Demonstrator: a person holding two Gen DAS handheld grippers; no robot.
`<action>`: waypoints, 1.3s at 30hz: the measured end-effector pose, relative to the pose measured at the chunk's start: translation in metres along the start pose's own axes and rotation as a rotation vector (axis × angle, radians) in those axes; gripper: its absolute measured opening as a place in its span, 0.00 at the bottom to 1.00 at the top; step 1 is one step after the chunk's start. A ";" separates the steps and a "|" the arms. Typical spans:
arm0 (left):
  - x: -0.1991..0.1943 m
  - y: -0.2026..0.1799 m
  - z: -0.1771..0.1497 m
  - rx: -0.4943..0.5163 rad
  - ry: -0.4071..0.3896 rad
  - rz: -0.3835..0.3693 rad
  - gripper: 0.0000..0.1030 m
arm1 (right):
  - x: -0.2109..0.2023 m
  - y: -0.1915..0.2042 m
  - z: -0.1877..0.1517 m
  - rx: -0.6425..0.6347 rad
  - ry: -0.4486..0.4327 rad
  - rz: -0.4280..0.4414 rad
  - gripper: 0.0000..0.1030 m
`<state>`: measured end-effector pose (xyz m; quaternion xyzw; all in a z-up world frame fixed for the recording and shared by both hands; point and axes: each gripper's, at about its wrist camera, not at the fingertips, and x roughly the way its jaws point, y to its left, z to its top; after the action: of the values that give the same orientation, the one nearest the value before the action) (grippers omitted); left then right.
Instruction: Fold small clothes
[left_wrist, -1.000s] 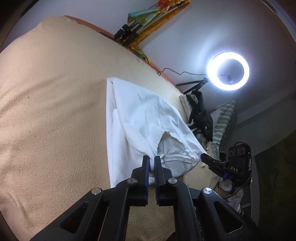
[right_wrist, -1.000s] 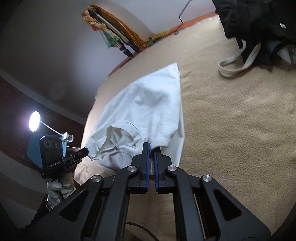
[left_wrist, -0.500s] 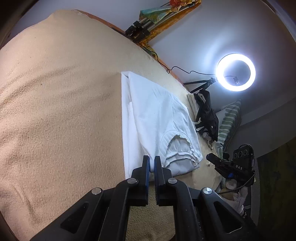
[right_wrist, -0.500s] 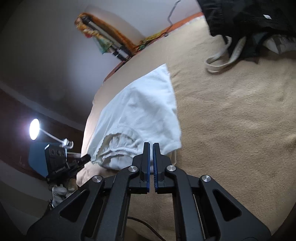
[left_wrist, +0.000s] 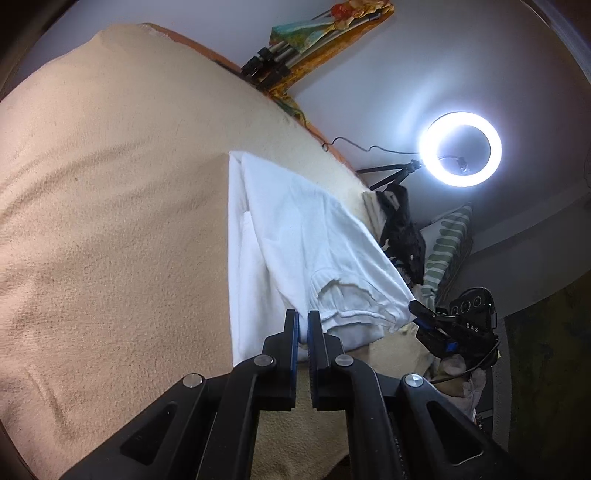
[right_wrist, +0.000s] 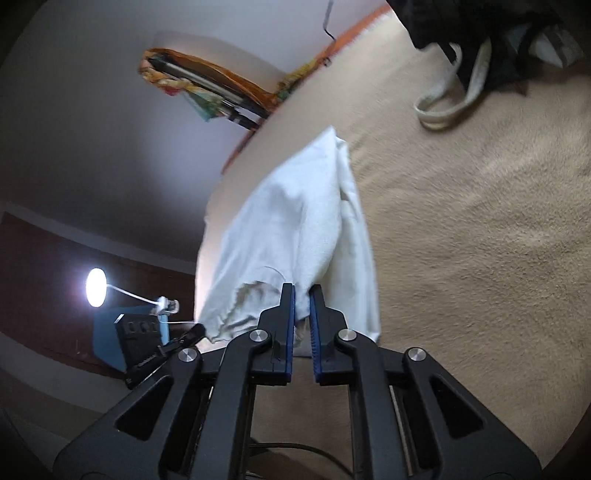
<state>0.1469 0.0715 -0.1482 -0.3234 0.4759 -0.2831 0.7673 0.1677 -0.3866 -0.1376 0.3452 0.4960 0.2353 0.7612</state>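
A white garment (left_wrist: 314, 229) lies partly folded on the beige blanket (left_wrist: 110, 184), its near edge lifted off the bed. My left gripper (left_wrist: 303, 314) is shut on one corner of that edge, with white cloth showing between the blue pads. In the right wrist view the same garment (right_wrist: 288, 221) hangs from my right gripper (right_wrist: 302, 288), whose jaws are closing on the other corner, cloth pinched between them. Each gripper shows in the other's view: the right gripper (left_wrist: 417, 308) at the garment's far corner, the left gripper (right_wrist: 195, 330) low on the left.
A lit ring light (left_wrist: 428, 147) on a tripod stands beyond the bed. A black bag (right_wrist: 480, 29) with a cream strap (right_wrist: 443, 114) and a striped pillow (left_wrist: 447, 243) lie at the bed's end. A cloth-wrapped tripod bundle (left_wrist: 295, 55) leans against the wall.
The held edge sank towards the blanket, then rose again. The right gripper rolled, tilting its view, and its jaws stand slightly wider than half a second ago. Both still hold the garment.
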 end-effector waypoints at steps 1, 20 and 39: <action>-0.002 -0.001 0.000 0.009 -0.001 0.003 0.01 | -0.004 0.000 -0.001 0.007 -0.003 0.007 0.08; -0.018 -0.017 -0.014 0.195 -0.004 0.239 0.29 | -0.008 0.029 0.011 -0.332 -0.001 -0.341 0.24; 0.069 -0.037 0.026 0.332 0.048 0.322 0.34 | 0.078 -0.048 0.121 -0.055 0.076 -0.032 0.43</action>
<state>0.1929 0.0032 -0.1488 -0.1057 0.4865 -0.2391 0.8337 0.3103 -0.3986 -0.1875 0.3068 0.5234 0.2498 0.7547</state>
